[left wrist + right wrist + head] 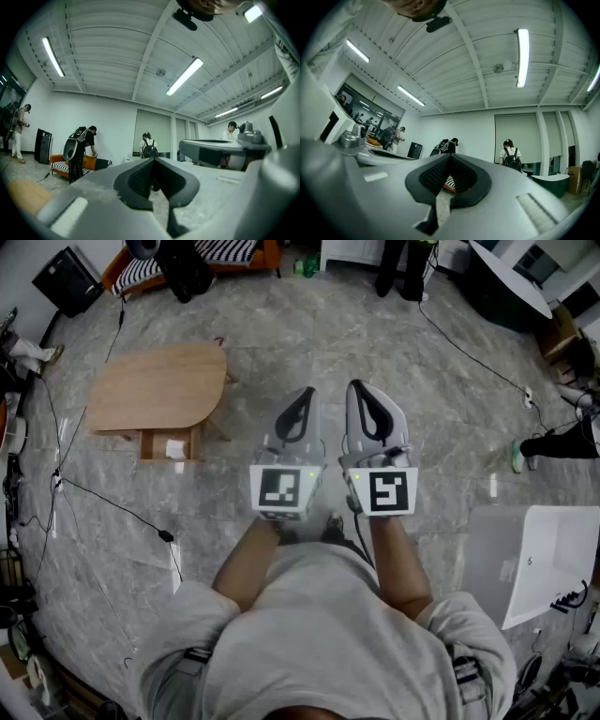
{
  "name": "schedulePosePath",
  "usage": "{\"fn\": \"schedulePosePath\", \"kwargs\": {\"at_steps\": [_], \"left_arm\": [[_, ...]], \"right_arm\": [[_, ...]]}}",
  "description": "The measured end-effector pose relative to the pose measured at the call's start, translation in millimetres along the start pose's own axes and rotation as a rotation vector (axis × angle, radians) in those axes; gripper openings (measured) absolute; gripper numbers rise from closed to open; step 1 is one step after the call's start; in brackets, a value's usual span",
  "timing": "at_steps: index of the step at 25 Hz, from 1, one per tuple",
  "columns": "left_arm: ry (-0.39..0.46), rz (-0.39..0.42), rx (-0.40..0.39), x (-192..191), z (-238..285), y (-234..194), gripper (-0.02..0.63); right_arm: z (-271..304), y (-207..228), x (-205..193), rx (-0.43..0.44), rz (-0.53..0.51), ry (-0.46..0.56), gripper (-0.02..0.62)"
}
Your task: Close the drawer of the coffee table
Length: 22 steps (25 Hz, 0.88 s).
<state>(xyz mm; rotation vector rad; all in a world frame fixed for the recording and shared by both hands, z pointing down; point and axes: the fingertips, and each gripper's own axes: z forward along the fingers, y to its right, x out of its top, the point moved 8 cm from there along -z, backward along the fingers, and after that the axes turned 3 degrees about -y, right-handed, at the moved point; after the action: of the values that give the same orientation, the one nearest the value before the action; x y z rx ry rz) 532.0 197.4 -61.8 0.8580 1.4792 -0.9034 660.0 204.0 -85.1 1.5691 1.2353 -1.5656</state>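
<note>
Jaws were shut and empty on left gripper (pixel 304 393) and right gripper (pixel 362 387), well apart from the coffee table (pixel 157 385); its open drawer (pixel 170 446) likely needed a square push.

Light wooden coffee table (pixel 159 385) stands with its drawer (pixel 171 444) pulled open.

Bare marble floor (pixel 246 432) lies open between the coffee table (pixel 159 385) and the left gripper (pixel 303 393). The open drawer (pixel 172 444) juts out below the table's near edge. A black cable (pixel 166 536) crosses the floor just nearer than the table.
</note>
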Motion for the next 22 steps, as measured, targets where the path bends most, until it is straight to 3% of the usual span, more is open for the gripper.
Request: {"fn": "schedulePosePath", "kwargs": {"at_steps": [8, 13, 22], "left_arm": [[-0.031, 0.035, -0.015, -9.2, -4.9, -13.6, 0.02], [-0.029, 0.042, 0.018, -8.9, -12.8, -34.9, 0.021], [-0.036, 0.062, 0.163, -3.9, -49.0, -118.7, 0.021]], "right_arm": [[11.4, -14.7, 1.3, 0.02, 0.006, 0.0, 0.006], [26.5, -33.5, 0.5, 0.045, 0.017, -0.005, 0.006], [78.3, -103.1, -5.7, 0.159, 0.061, -0.013, 0.006]]}}
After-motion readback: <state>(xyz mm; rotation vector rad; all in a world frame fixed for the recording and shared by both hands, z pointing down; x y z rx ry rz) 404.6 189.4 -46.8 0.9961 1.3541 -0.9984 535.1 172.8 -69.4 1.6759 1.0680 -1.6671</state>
